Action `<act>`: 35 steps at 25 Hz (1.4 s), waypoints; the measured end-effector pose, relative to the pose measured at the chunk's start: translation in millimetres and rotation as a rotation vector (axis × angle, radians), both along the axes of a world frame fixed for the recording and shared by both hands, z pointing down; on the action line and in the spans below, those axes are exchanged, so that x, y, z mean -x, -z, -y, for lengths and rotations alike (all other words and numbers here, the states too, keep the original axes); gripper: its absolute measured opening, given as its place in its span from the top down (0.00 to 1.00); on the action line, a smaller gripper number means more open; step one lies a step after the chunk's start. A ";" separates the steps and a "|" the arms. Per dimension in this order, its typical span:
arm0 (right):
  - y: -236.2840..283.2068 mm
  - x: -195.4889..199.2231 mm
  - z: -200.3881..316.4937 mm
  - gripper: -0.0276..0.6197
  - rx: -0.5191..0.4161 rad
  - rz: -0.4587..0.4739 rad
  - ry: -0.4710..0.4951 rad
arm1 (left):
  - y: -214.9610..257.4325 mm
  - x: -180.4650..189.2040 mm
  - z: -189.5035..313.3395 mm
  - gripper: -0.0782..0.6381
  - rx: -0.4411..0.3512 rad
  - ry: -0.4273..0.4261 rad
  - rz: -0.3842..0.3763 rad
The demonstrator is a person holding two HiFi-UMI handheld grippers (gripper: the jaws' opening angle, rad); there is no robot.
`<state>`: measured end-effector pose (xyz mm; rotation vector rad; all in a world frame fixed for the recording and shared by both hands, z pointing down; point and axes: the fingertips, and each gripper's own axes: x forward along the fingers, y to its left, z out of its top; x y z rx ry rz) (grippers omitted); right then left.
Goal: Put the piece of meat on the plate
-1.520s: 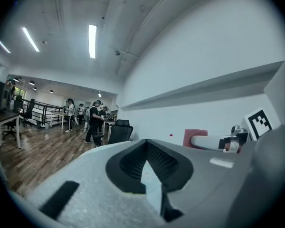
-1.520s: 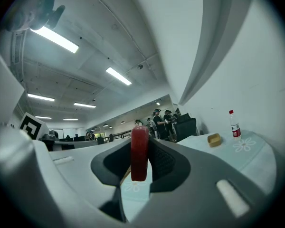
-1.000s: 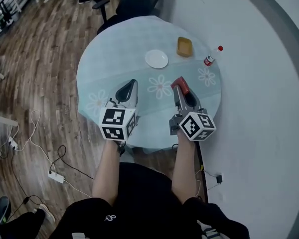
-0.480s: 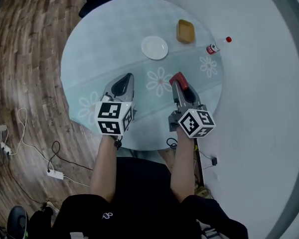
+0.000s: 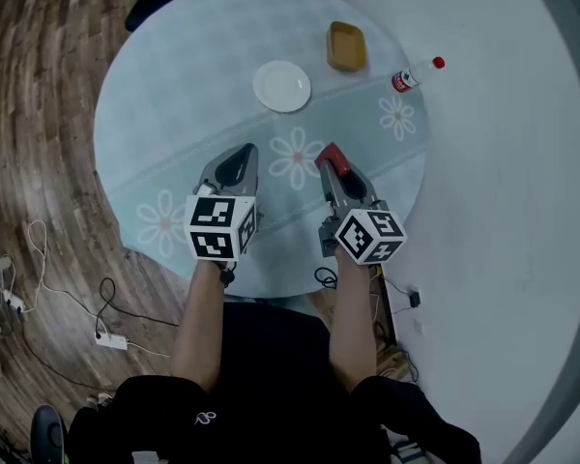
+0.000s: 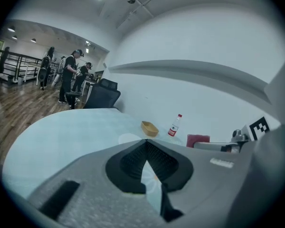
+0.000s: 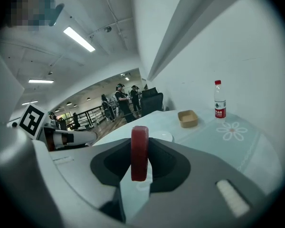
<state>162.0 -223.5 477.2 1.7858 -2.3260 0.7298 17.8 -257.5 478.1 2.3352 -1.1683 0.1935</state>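
right gripper [image 5: 334, 169] is clamped on the piece of meat [image 5: 329, 158], a red slab standing on edge between the two dark pads, its upper part clear of the jaw tips. left gripper [image 5: 238, 161] has its jaw tips together and carries nothing; only the tablecloth shows through the narrow gap behind the tips.

task status:
- pick-up: done, judged from the grip. the meat is off the table and held over the near half of it.
- transport: not yet done. the plate [image 5: 281, 85] lies further in, near the table's middle, well apart from the meat and bare.
- release: not yet done. the meat has yet to be carried over the plate, lowered and let go.

surface: a round table [image 5: 164, 95] under a pale blue cloth with a band of white flower prints. beyond the plate stand a tan dish [image 5: 346, 46] and, near the far right rim, a small bottle [image 5: 406, 77] with a red cap and red label, lying tilted in the head view and upright in the right gripper view.

room: wood plank floor [image 5: 39, 114] on the left with cables [image 5: 106, 307] trailing on it; a plain white wall [image 5: 503, 211] on the right. an office chair [image 6: 102, 93] stands at the table's far side. people [image 6: 69, 80] stand far back by a railing.
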 end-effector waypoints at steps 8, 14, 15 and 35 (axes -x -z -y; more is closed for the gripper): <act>-53.6 -0.1 39.2 0.80 0.157 -0.072 0.075 | -20.7 4.1 26.2 0.90 0.051 0.034 0.048; -99.8 14.0 98.0 0.80 0.243 -0.039 0.173 | -43.9 18.3 40.5 0.90 0.103 0.085 0.077; -107.7 16.0 109.2 0.80 0.259 -0.035 0.192 | -46.9 21.7 42.3 0.90 0.108 0.093 0.089; -174.1 39.0 244.6 0.78 0.581 0.277 0.277 | -78.4 67.4 54.7 0.90 0.174 0.226 0.113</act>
